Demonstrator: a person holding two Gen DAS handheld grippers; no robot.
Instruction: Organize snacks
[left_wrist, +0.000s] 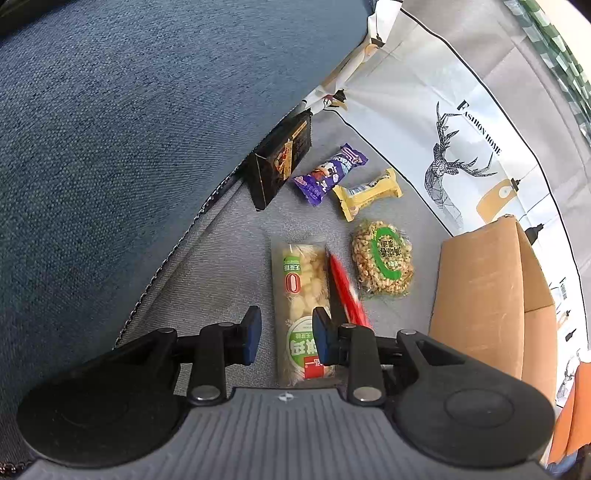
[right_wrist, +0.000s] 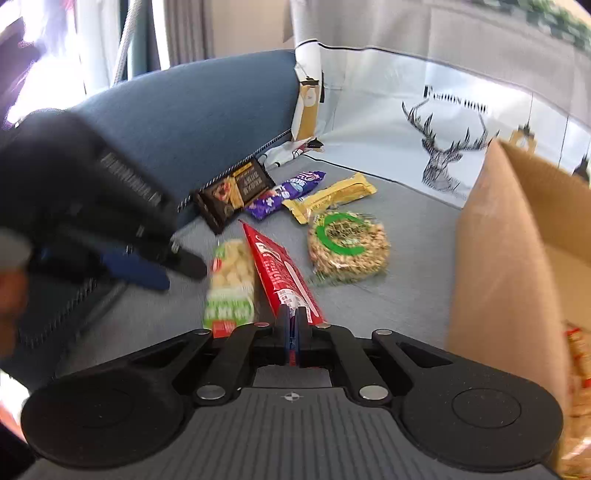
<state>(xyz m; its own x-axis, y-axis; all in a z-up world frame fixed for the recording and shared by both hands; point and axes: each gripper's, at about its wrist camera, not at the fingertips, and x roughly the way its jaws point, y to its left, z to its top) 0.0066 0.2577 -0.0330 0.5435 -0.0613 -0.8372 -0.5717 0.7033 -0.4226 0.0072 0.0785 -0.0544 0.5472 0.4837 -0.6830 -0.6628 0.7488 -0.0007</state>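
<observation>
Landmark: we place everything against the cardboard box (right_wrist: 517, 236), which stands at the right of the grey sofa seat (left_wrist: 221, 266).
Done so far: at least one pale packet (right_wrist: 576, 373) shows inside the box at the frame edge; we cannot tell how many lie there.
In hand: our right gripper (right_wrist: 291, 325) has its fingers pressed together on the near end of the red packet (right_wrist: 275, 266), just left of the box.
Red packet axis: long and narrow, it runs from the fingers away toward the blue backrest (left_wrist: 129, 147), tipped on edge, far end leaning slightly left.
Left gripper: our left gripper (left_wrist: 286, 334) is spread apart, poised around the near end of the green-and-clear packet (left_wrist: 301, 295), gripping nothing.
That packet's axis: lengthwise away from us, parallel to the red one and just left of it.
Left to do: the round rice cake (left_wrist: 382, 258) nearest the box, then the yellow bar (left_wrist: 367, 194), purple candy (left_wrist: 328, 173) and black box (left_wrist: 279, 158), farthest from it.
Judgement: we think we are early to midway.
</observation>
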